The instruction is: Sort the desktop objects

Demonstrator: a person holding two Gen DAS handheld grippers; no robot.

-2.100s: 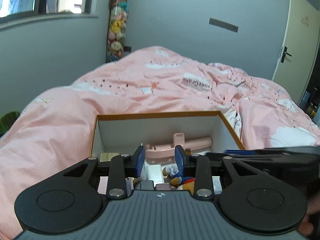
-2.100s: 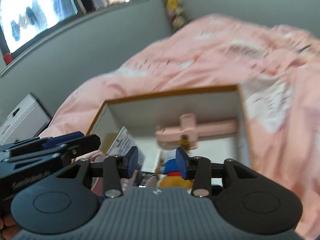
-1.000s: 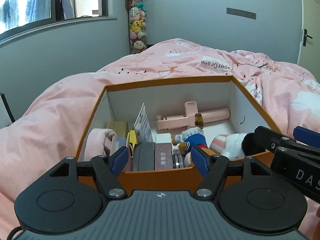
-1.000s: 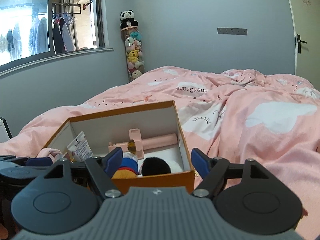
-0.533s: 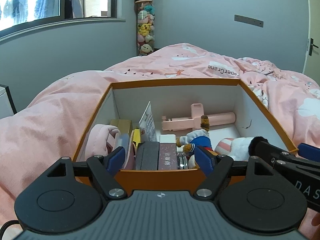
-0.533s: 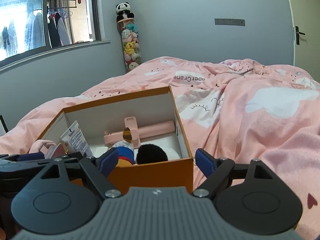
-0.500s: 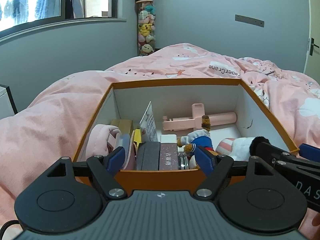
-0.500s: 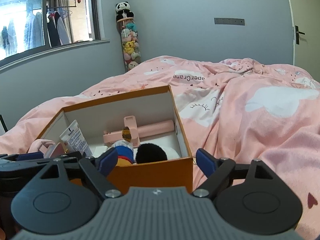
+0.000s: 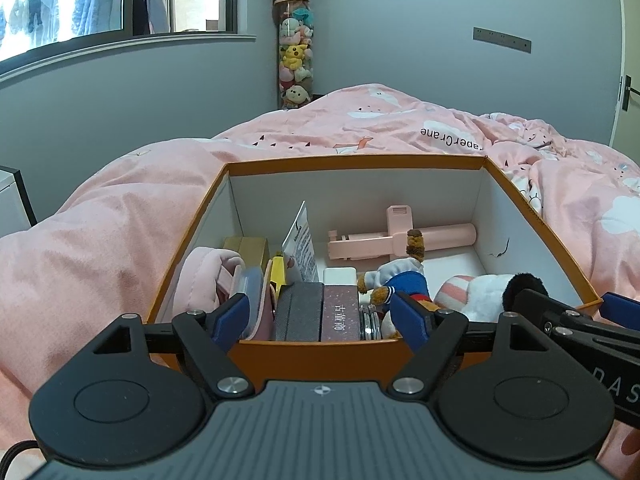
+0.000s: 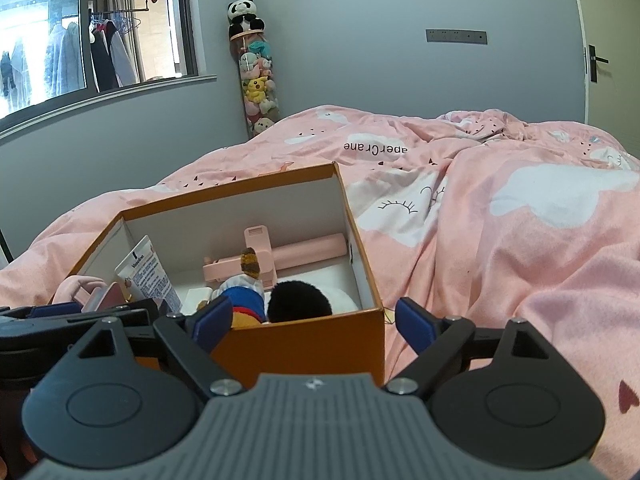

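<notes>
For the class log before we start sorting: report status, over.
Left gripper and right gripper: jaws just opened wide, nothing between them. Orange box on the pink duvet, packed with items. Box's near wall stands before both grippers.

Both rigs look like the same build. The left gripper [image 9: 320,316] has a ribbed grey body with a tiny round crosshair mark at top centre, flanked by two big matte black housings with round discs pressed into them. Black link arms with triangular cutouts run up to blue fingertips [image 9: 230,316], pinned with shiny silver screws. A black cable peeks out at the bottom left corner. The right gripper [image 10: 310,318] matches it (seen from the left camera at the right edge, white letters "DAS" show on its side).
</notes>
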